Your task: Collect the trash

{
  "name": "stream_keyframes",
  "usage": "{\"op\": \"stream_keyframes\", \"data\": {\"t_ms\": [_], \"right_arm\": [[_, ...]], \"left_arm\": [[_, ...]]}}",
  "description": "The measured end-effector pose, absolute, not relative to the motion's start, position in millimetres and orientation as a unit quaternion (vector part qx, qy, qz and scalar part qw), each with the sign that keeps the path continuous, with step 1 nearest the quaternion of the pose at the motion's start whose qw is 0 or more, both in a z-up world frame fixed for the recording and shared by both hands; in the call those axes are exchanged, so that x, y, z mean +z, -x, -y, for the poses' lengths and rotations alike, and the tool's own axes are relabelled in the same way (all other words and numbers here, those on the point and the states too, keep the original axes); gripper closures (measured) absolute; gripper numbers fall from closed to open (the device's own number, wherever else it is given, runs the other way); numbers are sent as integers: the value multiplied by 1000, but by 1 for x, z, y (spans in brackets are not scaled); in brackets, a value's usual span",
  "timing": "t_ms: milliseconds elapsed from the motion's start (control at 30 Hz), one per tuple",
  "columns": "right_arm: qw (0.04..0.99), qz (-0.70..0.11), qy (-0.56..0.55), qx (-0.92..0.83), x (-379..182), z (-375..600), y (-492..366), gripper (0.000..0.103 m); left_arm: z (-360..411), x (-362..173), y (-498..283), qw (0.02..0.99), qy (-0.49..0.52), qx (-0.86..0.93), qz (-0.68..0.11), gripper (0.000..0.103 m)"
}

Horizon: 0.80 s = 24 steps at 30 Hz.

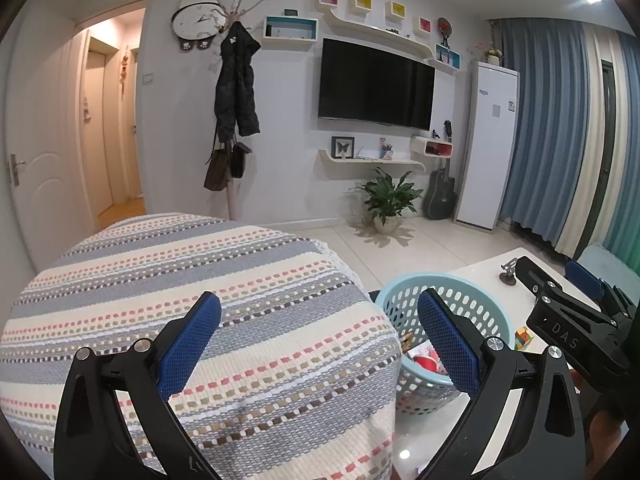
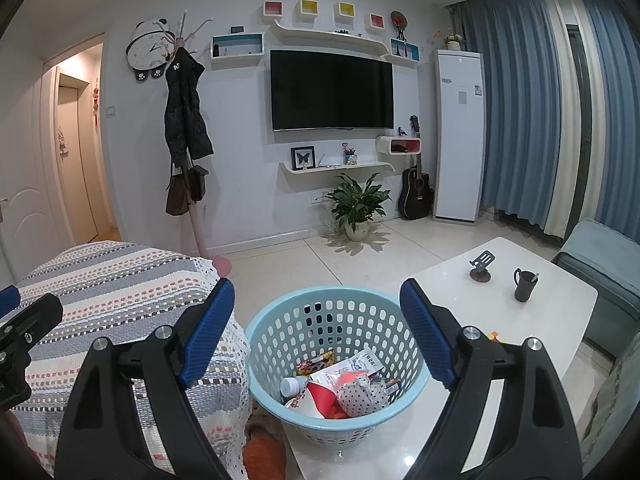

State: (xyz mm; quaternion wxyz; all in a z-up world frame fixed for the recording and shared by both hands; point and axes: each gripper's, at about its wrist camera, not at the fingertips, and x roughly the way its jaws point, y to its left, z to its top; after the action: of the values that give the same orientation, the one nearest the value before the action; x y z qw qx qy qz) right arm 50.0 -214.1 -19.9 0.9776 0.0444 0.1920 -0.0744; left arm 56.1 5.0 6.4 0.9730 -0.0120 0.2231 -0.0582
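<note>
A light blue perforated basket (image 2: pixel 276 336) stands on the near corner of the white table (image 2: pixel 520 320). It holds mixed trash (image 2: pixel 340 388): wrappers, a small white bottle, a red and white carton, a dotted bag. My right gripper (image 2: pixel 318 304) hangs open and empty above the basket. My left gripper (image 1: pixel 320 316) is open and empty over the striped sofa cover (image 1: pixel 200 300), with the basket (image 1: pixel 404 304) to its right. The right gripper's body (image 1: pixel 580 320) shows at the right edge of the left wrist view.
On the table stand a black mug (image 2: pixel 525 285), a small phone stand (image 2: pixel 481 267) and a coloured cube (image 1: pixel 524 338). A striped sofa arm (image 2: pixel 120 300) is left of the basket. A potted plant (image 2: pixel 357 208), a guitar (image 2: pixel 417 188) and a coat rack (image 2: pixel 188 128) line the far wall.
</note>
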Motion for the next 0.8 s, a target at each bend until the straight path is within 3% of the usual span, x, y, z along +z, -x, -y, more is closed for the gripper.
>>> {"op": "stream_keyframes", "data": {"t_ms": [800], "right_arm": [[975, -199, -56, -76, -25, 219, -59, 22]], "left_arm": [[-4, 5, -58, 973, 14, -54, -223, 8]]}}
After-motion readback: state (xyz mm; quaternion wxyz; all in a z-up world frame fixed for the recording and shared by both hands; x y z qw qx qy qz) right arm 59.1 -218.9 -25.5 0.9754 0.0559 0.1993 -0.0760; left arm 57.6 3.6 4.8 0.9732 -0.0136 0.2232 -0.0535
